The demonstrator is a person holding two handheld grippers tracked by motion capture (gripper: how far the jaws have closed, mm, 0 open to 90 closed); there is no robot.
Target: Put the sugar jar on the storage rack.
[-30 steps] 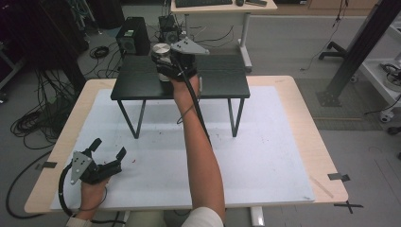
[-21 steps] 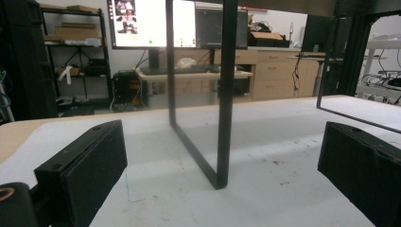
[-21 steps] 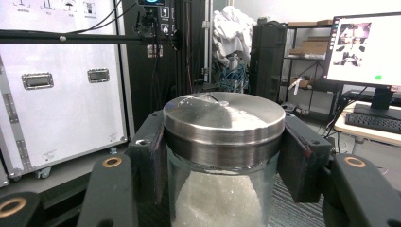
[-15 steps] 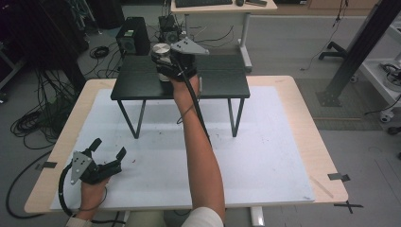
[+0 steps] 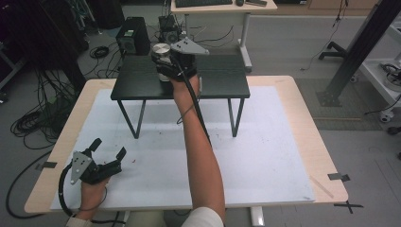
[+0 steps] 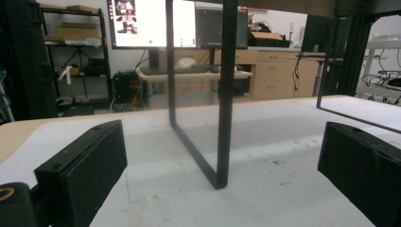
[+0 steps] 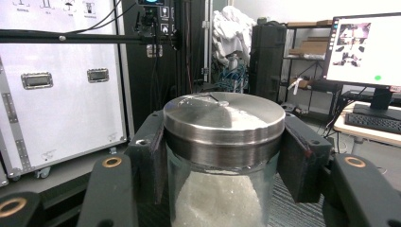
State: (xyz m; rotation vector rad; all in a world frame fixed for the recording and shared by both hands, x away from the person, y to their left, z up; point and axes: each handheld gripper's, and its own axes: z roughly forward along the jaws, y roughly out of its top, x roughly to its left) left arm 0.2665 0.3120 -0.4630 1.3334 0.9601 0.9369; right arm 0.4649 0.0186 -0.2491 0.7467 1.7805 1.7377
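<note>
A glass jar (image 7: 222,189) with a steel lid (image 7: 223,118) and white grains inside sits between my right gripper's (image 7: 220,151) jaws, whose pads press on its sides just below the lid. From above, the jar (image 5: 162,59) stands at the middle of the small black table (image 5: 222,80), with my right gripper (image 5: 166,66) shut on it. My left gripper (image 5: 109,149) rests low on the white mat near the front left corner, its jaws wide apart and nothing between them. Its own view looks between its jaws (image 6: 222,189) at the black table's leg (image 6: 226,94).
The small black table's legs (image 5: 137,118) stand on the white mat (image 5: 265,151) that covers the wooden table. Cables (image 5: 33,123) and equipment lie on the floor to the left. A desk with monitors stands beyond the far edge.
</note>
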